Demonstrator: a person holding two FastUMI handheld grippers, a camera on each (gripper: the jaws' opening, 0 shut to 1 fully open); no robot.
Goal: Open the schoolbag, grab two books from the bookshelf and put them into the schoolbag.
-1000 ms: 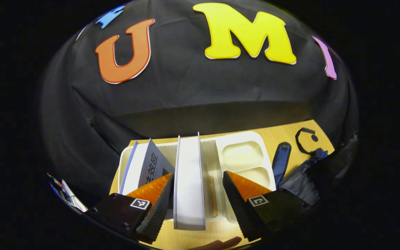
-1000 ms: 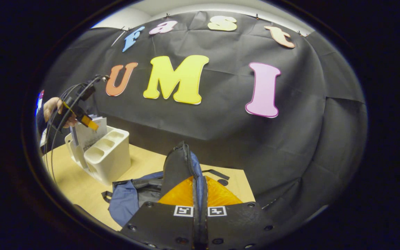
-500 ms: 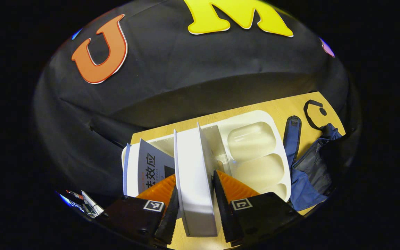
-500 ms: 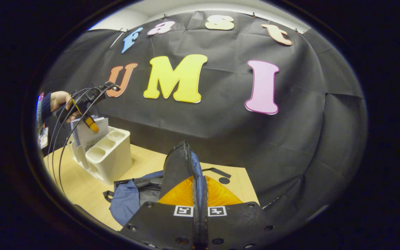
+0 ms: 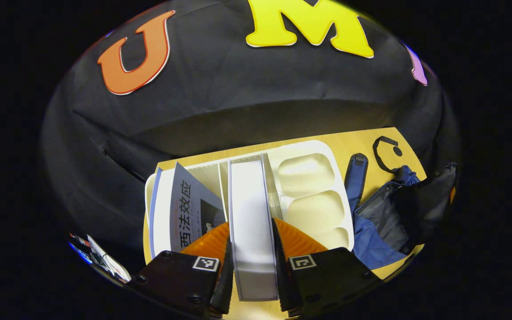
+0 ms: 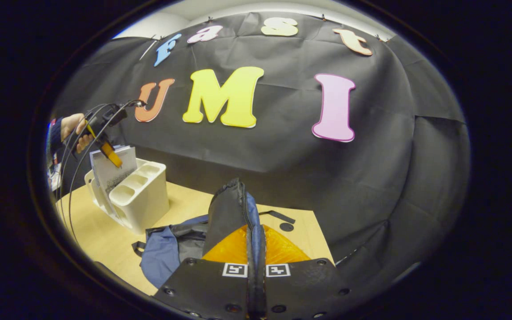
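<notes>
Behind the desk (image 5: 371,142), black cloth hangs; at lower centre the left hand-held gripper (image 5: 252,271) has now been pinched onto the white book (image 5: 250,222), ready for lifting, while the right hand-held gripper (image 6: 256,266) is kept clamped on the schoolbag (image 6: 229,213) flap.

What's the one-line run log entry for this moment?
left gripper: shut on white book in bookshelf | right gripper: shut on schoolbag flap | books bagged: not yet

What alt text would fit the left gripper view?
The left gripper has closed its jaws on a white book standing in a white bookshelf on a wooden table. A blue schoolbag lies to the right.
</notes>
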